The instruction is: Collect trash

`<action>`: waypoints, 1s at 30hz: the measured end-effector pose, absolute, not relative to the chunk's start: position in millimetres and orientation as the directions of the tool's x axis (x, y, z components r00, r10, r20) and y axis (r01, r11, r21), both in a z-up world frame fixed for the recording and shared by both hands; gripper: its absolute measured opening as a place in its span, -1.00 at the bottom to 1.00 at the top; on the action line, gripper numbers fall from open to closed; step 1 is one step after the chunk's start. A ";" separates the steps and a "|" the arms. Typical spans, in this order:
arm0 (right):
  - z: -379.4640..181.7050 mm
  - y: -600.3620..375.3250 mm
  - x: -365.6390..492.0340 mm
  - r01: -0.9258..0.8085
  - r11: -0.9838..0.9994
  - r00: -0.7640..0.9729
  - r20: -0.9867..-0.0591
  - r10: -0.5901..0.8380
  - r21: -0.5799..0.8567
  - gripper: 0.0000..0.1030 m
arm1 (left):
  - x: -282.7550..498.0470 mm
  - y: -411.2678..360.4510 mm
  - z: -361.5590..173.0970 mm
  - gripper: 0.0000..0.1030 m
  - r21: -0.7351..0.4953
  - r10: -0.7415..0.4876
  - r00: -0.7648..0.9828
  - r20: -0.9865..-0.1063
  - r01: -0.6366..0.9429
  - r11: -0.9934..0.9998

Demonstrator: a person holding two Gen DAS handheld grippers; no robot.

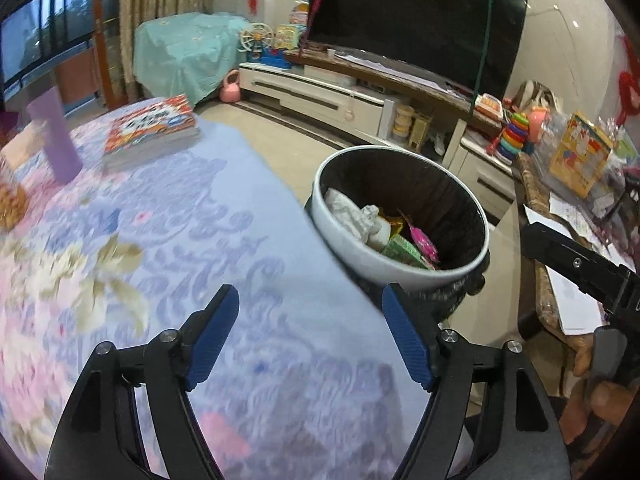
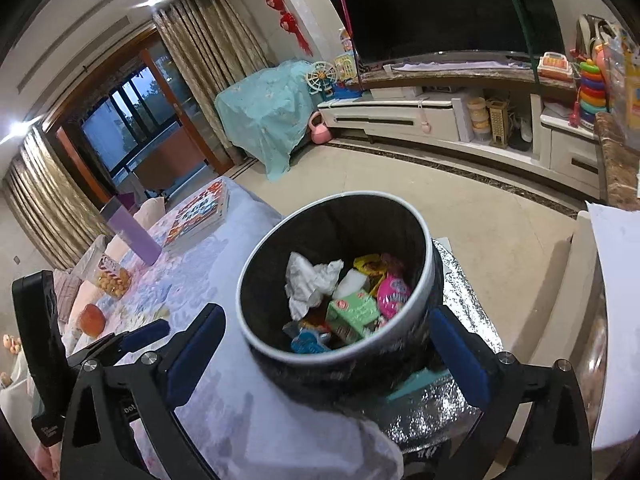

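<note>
The trash bin [image 2: 340, 280] is standing just beside the worktop [image 1: 200, 240], at its edge, holding crumpled white paper [image 2: 308, 280], a green carton [image 2: 354, 314] and a pink wrapper [image 2: 394, 294]. The right claw [image 2: 326, 354] is hanging spread wide over the bin, pinching nothing. The left claw [image 1: 310, 338] is hovering spread over the worktop near the bin, empty.

A home living room: a television [image 1: 416, 20] on a low cabinet [image 1: 320, 96], curtains [image 2: 208, 52], children's toys [image 2: 592, 88].
</note>
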State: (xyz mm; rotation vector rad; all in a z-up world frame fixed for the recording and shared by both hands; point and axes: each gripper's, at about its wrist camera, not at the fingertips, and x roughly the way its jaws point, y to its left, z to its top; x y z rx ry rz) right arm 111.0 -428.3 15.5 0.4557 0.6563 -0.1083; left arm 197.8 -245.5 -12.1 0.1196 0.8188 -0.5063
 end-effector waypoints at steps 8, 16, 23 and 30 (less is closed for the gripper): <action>24.2 -399.2 74.5 0.245 0.907 0.831 -0.556 -0.014 0.344 0.99 | 162.7 -202.5 -10.2 0.66 -0.134 -0.387 0.615 -0.687 0.417 0.899; 22.8 -374.0 49.8 0.239 0.908 0.849 -0.529 -0.023 0.344 1.00 | 126.0 -162.2 0.5 0.76 -0.140 -0.382 0.703 -0.600 0.378 0.915; 25.9 -356.8 32.9 0.233 0.912 0.863 -0.505 -0.034 0.338 1.00 | 99.1 -133.8 12.3 0.82 -0.148 -0.373 0.762 -0.529 0.351 0.925; 50.1 -337.2 15.6 0.211 0.935 0.895 -0.441 -0.068 0.284 1.00 | 71.3 -119.3 32.7 0.96 -0.133 -0.341 0.833 -0.435 0.315 0.940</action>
